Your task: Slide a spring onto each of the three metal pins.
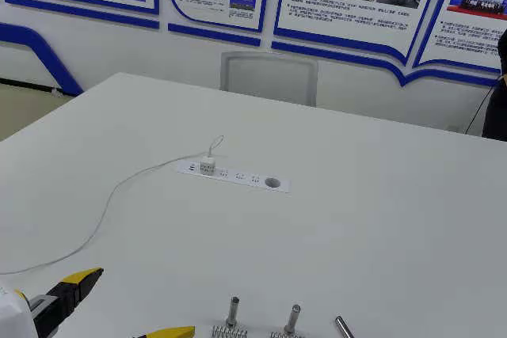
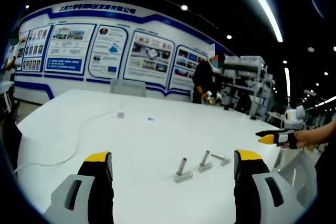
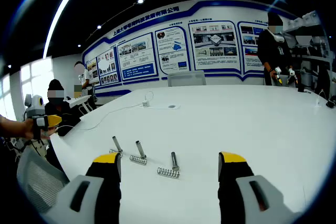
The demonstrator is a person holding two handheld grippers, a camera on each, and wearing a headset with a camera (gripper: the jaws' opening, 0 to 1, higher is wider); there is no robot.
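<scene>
L gripper (image 2: 173,157): jaws wide open, empty, over table (image 2: 131,135). R gripper (image 3: 169,158): jaws also wide apart, holding nothing. Three pins (image 3: 140,149) in a row near table's front edge; two upright, third looks tilted. Two springs (image 3: 168,172) lie flat on table, just beside pin bases.

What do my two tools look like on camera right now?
The left tool and right tool match. Each has two broad jaws with light grey slotted bases, black middle sections and yellow tips.
</scene>
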